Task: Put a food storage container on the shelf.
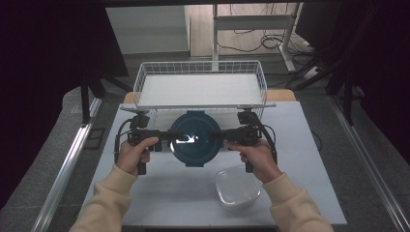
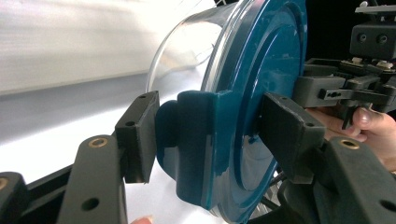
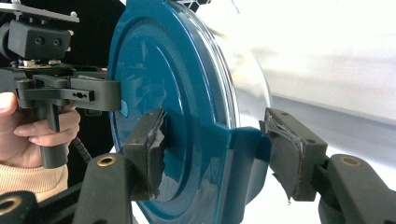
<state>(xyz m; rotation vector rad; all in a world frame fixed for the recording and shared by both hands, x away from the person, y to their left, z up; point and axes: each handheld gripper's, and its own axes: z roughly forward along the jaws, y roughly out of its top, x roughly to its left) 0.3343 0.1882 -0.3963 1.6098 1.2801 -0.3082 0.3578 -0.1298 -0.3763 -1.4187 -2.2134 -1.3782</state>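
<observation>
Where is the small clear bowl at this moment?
In the high view, the small clear bowl sits on the table near its front edge, just below the right hand.

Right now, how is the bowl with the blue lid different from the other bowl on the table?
The lidded bowl wears a dark blue lid; the open bowl has none. The lidded bowl is gripped by the left gripper and the right gripper, one on each side, while the open bowl sits untouched on the table. The lidded bowl looks round; the open bowl looks squarer and smaller. Both are see-through.
</observation>
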